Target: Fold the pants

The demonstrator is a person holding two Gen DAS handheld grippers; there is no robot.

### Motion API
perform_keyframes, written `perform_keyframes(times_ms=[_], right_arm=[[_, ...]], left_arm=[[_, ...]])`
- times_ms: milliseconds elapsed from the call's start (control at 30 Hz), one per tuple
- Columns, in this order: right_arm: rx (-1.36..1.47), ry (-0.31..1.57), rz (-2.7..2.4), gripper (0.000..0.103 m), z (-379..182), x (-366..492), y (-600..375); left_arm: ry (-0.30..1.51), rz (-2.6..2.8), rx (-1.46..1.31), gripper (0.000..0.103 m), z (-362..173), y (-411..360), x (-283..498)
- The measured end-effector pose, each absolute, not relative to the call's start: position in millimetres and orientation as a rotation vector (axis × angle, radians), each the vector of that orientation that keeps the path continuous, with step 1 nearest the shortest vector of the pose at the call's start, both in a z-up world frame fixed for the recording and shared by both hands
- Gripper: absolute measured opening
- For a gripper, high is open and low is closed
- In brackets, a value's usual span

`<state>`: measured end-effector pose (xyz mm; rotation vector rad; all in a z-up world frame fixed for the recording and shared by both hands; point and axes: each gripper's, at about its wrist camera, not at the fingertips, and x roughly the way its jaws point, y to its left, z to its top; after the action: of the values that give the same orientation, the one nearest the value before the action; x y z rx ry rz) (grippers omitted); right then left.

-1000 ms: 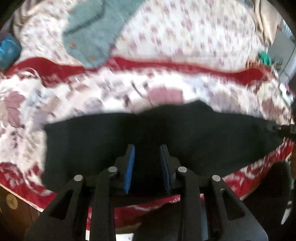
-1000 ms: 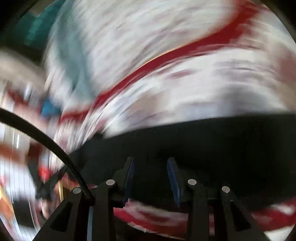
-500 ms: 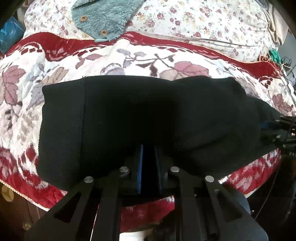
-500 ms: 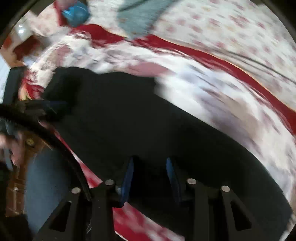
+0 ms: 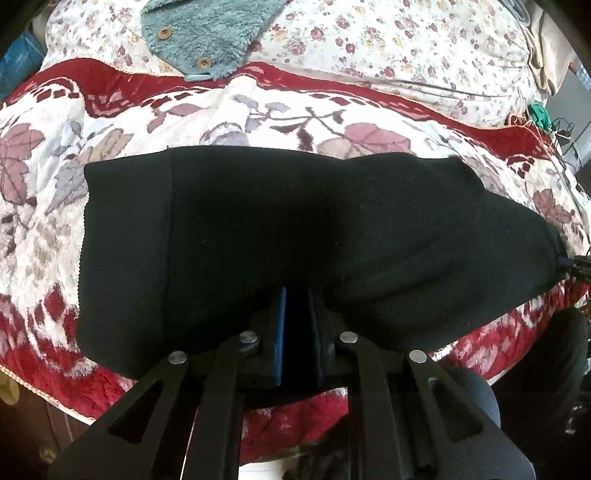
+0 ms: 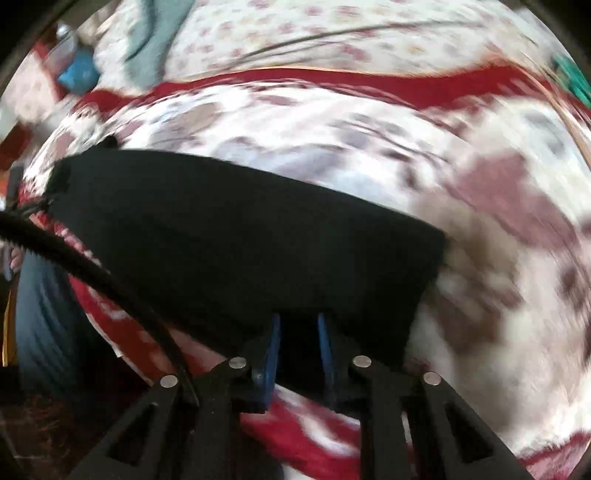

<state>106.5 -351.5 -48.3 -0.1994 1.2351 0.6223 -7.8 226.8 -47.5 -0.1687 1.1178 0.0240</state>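
Observation:
The black pants [image 5: 295, 229] lie folded in a wide band across the near edge of a bed covered by a red and white leaf-patterned blanket [image 5: 258, 114]. My left gripper [image 5: 297, 299] is shut on the near edge of the pants, its blue pads pinching the cloth. In the right wrist view the pants [image 6: 240, 236] stretch from the left to the middle, blurred by motion. My right gripper [image 6: 297, 325] has its jaws narrowly apart around the near edge of the pants. The right gripper's tip also shows at the pants' right end in the left wrist view [image 5: 576, 264].
A teal fleece garment with buttons [image 5: 199, 33] lies at the back on a floral sheet [image 5: 406, 44]. A black cable [image 6: 92, 277] crosses the lower left of the right wrist view. The bed's edge drops off just below the pants.
My left gripper closed on the pants' near edge and carried it up and over the blanket. My right gripper swung fast across the bed and narrowed its jaws on the pants' edge.

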Motion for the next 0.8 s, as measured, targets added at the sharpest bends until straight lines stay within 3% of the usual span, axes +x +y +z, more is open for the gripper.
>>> perform_keyframes(times_ms=[100, 167, 200, 233, 400, 567, 733, 800], right_arm=[[-0.192, 1.211, 0.650, 0.008, -45.4, 106.0, -366.1], [-0.222, 1.206, 0.607, 0.024, -40.9, 108.6, -371.0], [-0.287, 1.202, 0.522, 0.025, -39.9, 111.7, -377.1], [-0.316, 1.209, 0.446, 0.037, -41.2, 110.6, -382.6], [-0.064, 1.180, 0.341, 0.037, -19.9, 105.8, -427.5], [0.236, 1.189, 0.472, 0.037, -14.8, 97.9, -417.9], [0.105, 1.311, 0.542, 0.034, -52.0, 101.4, -385.4], [0.311, 1.305, 0.489, 0.035, -50.5, 102.5, -408.9]], left_arm=[[1.127, 0.018, -0.156, 0.013, -47.5, 226.0, -8.9], [1.134, 0.010, -0.149, 0.013, -46.9, 226.2, -10.9], [1.138, 0.006, -0.148, 0.013, -46.6, 226.4, -11.8], [1.140, 0.001, -0.161, 0.013, -45.4, 227.7, -13.2], [1.115, 0.040, -0.164, 0.014, -16.7, 211.0, -16.4], [0.982, -0.228, -0.176, 0.014, 37.5, 126.5, -3.2], [1.162, -0.384, -0.359, 0.014, 2.1, 52.2, 49.6], [1.220, -0.388, -0.351, 0.014, -18.6, 25.5, 64.8]])
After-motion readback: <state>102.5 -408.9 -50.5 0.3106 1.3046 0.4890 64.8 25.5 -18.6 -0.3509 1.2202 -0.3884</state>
